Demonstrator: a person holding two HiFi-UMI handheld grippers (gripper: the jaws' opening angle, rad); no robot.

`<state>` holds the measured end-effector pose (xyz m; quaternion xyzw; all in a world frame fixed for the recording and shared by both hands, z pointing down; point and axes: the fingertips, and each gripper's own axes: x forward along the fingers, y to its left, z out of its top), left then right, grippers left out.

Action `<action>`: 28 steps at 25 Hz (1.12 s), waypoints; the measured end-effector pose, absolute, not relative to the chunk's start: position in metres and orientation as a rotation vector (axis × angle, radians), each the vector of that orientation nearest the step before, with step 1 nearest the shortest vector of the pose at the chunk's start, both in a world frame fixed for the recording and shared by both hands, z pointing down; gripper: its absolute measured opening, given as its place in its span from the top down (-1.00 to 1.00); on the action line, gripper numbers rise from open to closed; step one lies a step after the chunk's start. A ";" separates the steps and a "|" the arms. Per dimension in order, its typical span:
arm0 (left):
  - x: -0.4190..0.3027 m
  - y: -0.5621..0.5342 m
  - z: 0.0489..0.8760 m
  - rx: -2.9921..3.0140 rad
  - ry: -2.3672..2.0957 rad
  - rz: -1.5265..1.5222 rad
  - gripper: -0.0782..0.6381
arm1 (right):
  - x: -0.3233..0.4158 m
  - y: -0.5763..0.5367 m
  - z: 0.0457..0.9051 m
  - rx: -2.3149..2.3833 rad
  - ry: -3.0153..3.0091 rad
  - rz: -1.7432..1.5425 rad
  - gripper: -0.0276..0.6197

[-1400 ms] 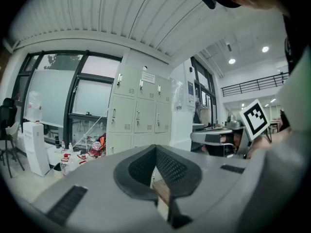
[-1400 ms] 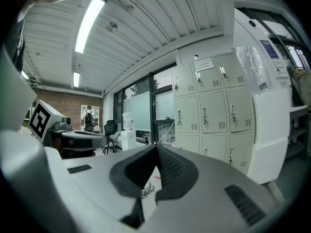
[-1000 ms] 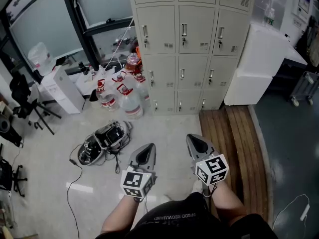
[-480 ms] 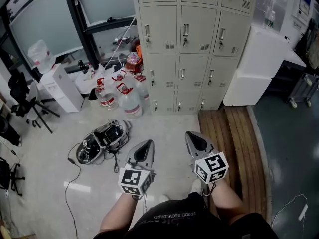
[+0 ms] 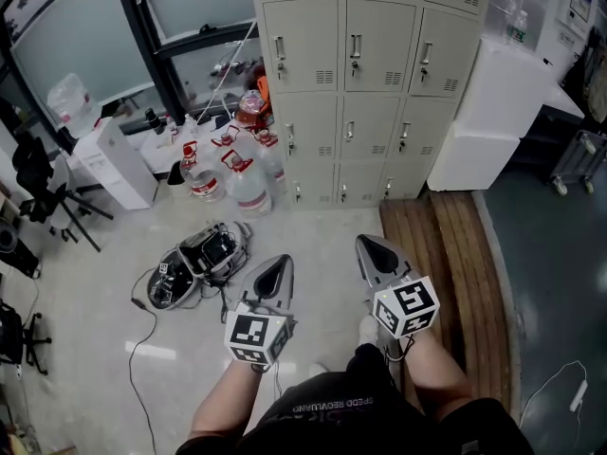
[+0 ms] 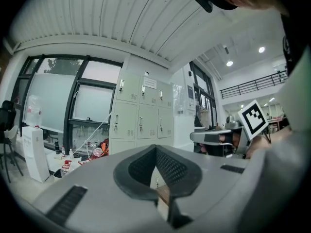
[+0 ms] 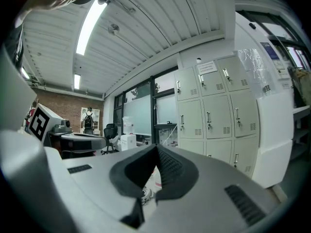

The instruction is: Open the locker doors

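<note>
At the far side of a pale floor [image 5: 85, 292], the locker bank [image 5: 379, 83] stands against the wall, three columns wide. Every door in view is closed flush, each with its handle and vent slots in place. The bank lies well ahead of both grippers, with open floor between; neither gripper touches it. Both gripper views confirm this: the locker bank appears at a distance beyond the jaw tips, all doors shut.

Just right of the bank are stacked white blocks [image 5: 498, 102], the lower one resting on the floor. In front of them, a run of wooden planking [image 5: 446, 254] extends from the locker base toward the person. To the left of the bank, dark-framed windows [image 5: 85, 45] line the wall, with a white floor unit [image 5: 119, 164] and an office chair [image 5: 38, 183] below them.

A cluster of large water jugs [image 5: 248, 190] with red caps sits on the floor, just beside the bank's lower left corner. Nearer the person, an open bag [image 5: 194, 254] with trailing cables lies on the floor.

The left gripper [image 5: 280, 262] and the right gripper [image 5: 365, 245] are held side by side above the person's lap, pointing toward the lockers. On each, the jaws are fully together, tips meeting, with nothing between them.
</note>
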<state>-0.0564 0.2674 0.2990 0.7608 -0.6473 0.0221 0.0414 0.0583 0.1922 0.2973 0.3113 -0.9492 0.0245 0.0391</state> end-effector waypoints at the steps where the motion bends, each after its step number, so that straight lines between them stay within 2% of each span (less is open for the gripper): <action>1: -0.058 0.262 0.299 2.327 -1.983 0.069 0.79 | 0.056 0.187 0.298 0.954 -2.912 0.079 0.91; 28: -0.106 0.031 0.319 2.174 -2.121 0.106 0.79 | -0.001 -0.071 0.322 0.795 -2.961 0.124 0.91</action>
